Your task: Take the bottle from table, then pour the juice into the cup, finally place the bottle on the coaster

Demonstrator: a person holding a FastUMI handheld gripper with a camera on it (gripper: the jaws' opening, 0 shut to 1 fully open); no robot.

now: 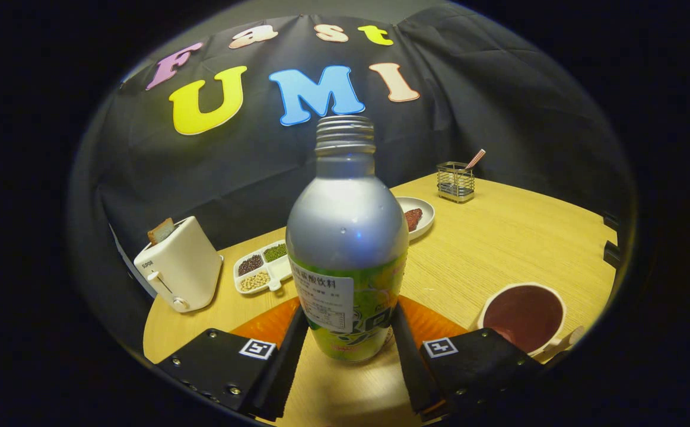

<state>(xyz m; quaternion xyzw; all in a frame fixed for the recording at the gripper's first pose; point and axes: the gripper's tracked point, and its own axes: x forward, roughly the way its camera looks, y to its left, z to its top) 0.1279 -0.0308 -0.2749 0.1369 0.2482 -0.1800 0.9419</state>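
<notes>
The gripper (349,332) clamps a bottle (347,249), its two black fingers (288,356) pressed against either side of the green-labelled lower body. The jaws stand only as far apart as the bottle is wide. The bottle stands upright between them, silver above the label, its threaded neck uncapped. Its base appears to sit at the near edge of an orange coaster (264,323), which shows on both sides of the bottle just behind the fingers; whether the base touches the coaster or hangs just above it cannot be told.

To the right of the fingers, near the edge of the wooden table (499,249), sits a cup (522,315) with a dark reddish inside and a pale rim, its handle turned toward the gripper. Whether the dark colour is liquid or the cup's own lining cannot be told.

Beyond the coaster to the left stands a cream toaster (180,264) with a slice of bread (161,230) poking from its slot. Beside it lies a white divided tray (261,268) holding dark, green and pale beans in separate compartments. Behind the bottle, partly hidden by it, a white plate (419,216) carries a reddish-brown piece of food. Farther back, a wire holder (455,181) holds a striped straw (474,159).
</notes>
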